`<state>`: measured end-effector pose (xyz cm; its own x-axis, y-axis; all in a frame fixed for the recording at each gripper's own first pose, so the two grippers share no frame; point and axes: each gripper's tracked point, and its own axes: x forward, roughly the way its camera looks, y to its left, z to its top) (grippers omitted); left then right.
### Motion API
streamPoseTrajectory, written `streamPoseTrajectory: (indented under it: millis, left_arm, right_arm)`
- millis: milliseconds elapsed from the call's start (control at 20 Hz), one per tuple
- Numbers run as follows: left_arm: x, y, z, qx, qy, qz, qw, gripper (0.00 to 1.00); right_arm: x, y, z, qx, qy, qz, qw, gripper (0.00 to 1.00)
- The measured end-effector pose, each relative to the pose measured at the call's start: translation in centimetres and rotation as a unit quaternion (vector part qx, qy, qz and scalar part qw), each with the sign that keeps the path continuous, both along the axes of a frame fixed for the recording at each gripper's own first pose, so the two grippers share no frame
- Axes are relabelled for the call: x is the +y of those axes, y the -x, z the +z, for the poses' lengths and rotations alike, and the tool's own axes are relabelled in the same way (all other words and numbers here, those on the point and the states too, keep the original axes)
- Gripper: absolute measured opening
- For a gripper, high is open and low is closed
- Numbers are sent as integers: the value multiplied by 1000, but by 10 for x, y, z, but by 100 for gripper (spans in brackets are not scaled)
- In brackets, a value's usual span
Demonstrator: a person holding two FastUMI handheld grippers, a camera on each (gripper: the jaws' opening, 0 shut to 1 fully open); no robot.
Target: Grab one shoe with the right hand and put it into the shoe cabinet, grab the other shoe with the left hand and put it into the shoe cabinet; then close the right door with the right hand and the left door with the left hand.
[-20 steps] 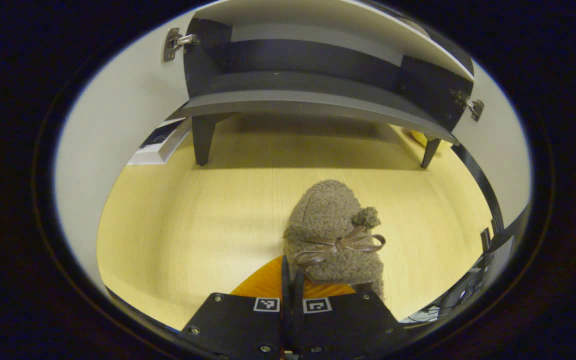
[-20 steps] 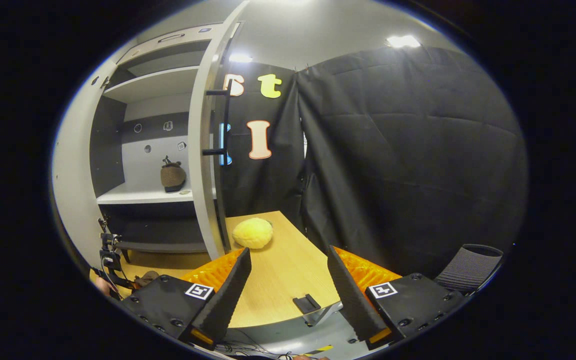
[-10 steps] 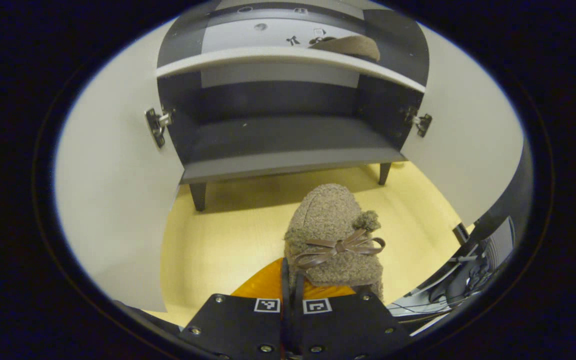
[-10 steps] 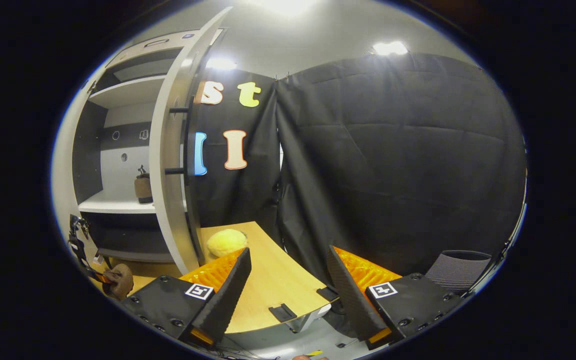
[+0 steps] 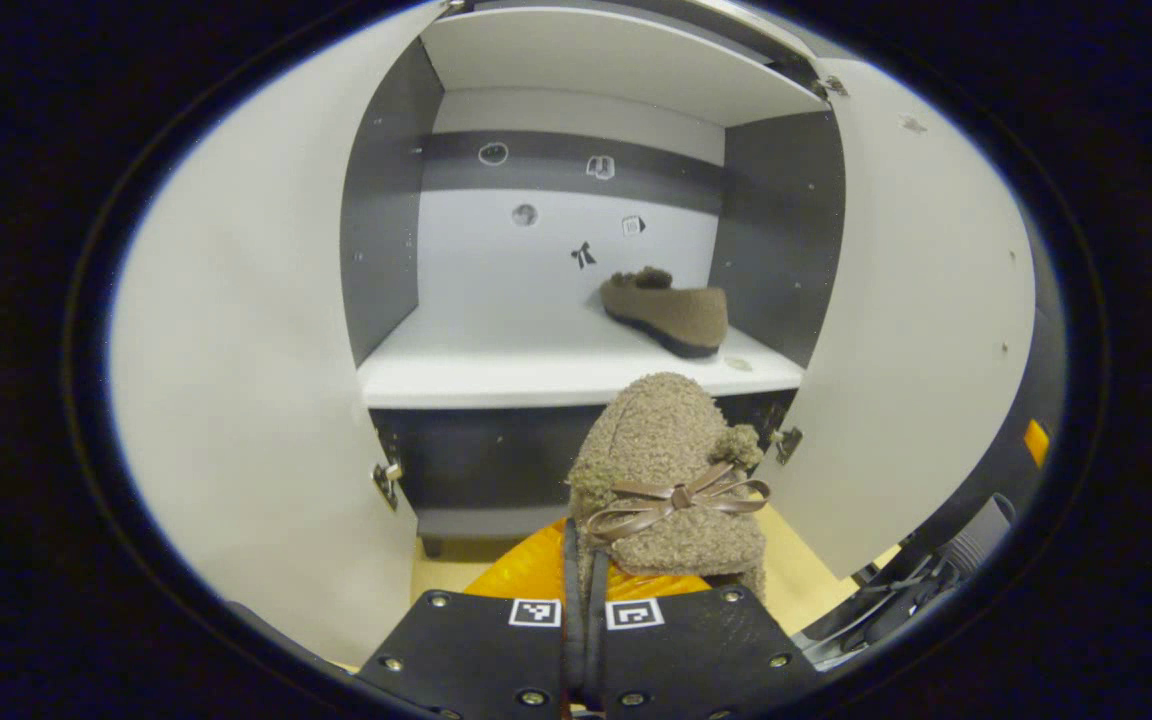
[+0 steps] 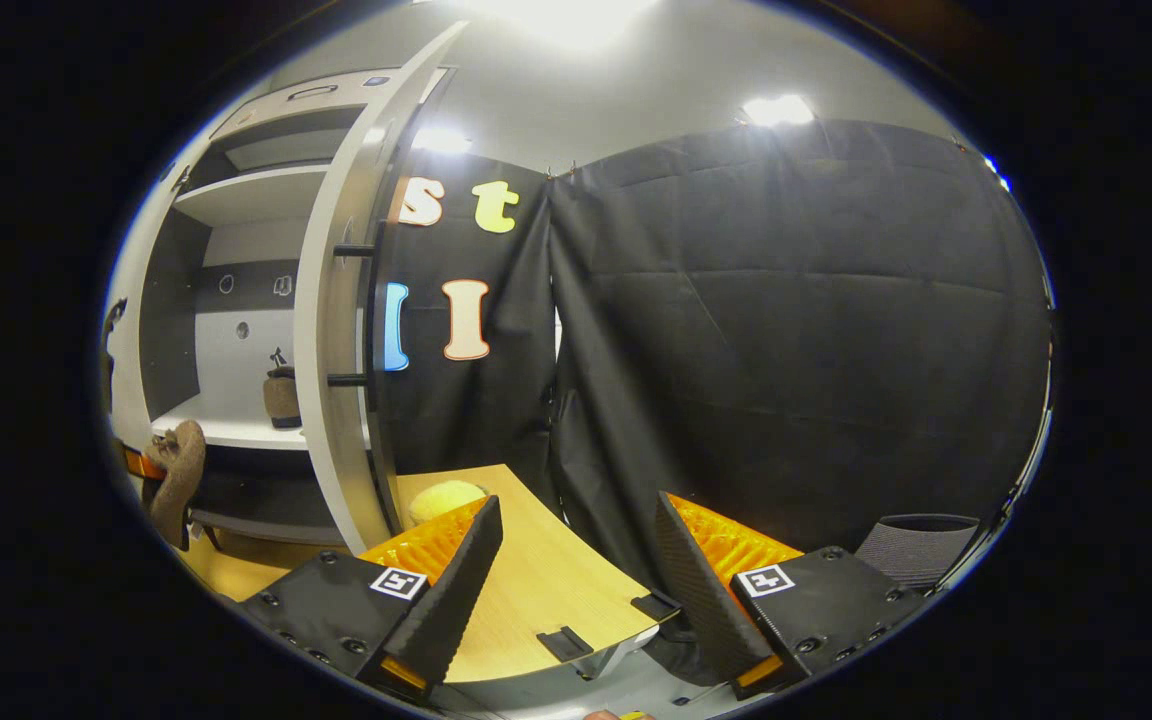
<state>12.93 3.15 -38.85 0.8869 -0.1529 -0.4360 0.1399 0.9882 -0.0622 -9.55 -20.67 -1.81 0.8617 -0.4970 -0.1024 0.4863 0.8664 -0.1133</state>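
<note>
The left gripper [image 5: 586, 610] is clamping the fuzzy brown bow-trimmed slipper [image 5: 669, 478] before the open white shoe cabinet [image 5: 576, 365], whose shelf is holding its mate [image 5: 666, 310]; the right gripper [image 6: 576, 590] is gaping empty; next, I judge, setting it on the shelf.

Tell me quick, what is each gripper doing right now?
Left gripper: shut on the fuzzy brown shoe, in front of the open cabinet.
Right gripper: open, holding nothing.
</note>
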Motion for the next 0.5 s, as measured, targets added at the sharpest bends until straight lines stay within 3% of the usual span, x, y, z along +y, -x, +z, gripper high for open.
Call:
streamPoseTrajectory:
  millis: [500]
  left_arm:
    - [6, -11, 13, -63, -6, 46, 997, 1]
  right_arm:
    - [-39, -43, 27, -44, 0, -18, 999, 92]
